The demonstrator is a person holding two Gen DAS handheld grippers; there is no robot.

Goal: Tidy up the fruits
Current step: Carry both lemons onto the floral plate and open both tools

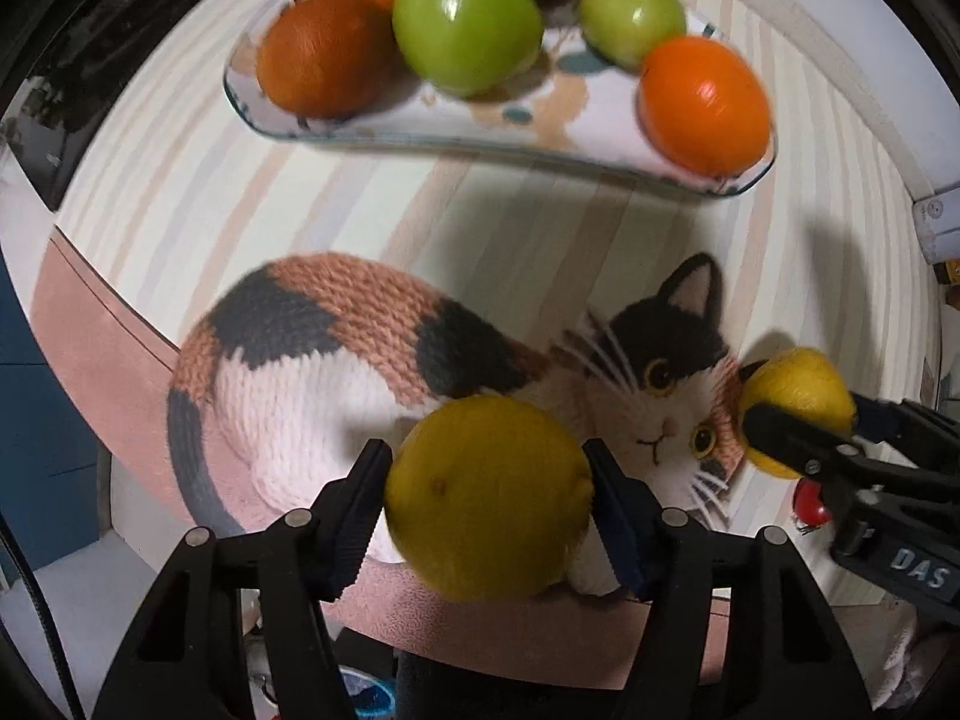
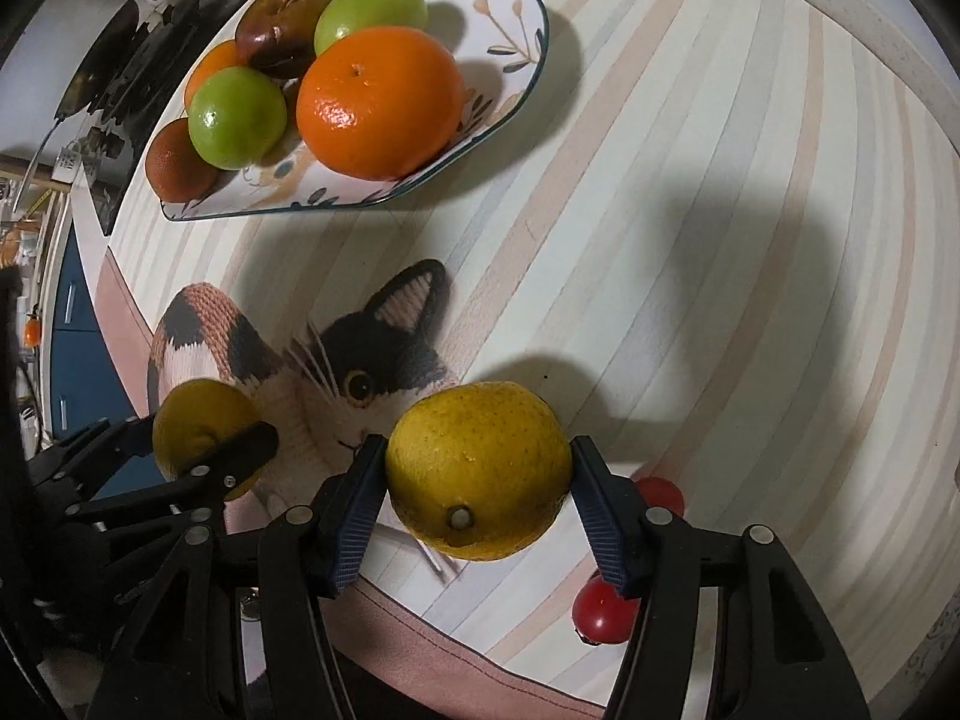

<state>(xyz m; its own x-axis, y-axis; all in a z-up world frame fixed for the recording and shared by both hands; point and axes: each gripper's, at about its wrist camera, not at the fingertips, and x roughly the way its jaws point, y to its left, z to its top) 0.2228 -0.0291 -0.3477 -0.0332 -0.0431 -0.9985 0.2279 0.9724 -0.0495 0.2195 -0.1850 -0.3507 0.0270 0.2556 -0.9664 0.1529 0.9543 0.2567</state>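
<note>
My left gripper is shut on a yellow citrus fruit and holds it above the cat picture on the table mat. My right gripper is shut on a second yellow citrus fruit, also off the table. Each gripper shows in the other's view, the right gripper at the right edge and the left gripper at the left. A patterned plate at the far side holds two green fruits, two oranges and two brown fruits. The plate also shows in the right wrist view.
Two small red fruits lie on the striped mat below my right gripper; one shows in the left wrist view. A calico cat picture covers the mat's near part. The table edge runs along the near left.
</note>
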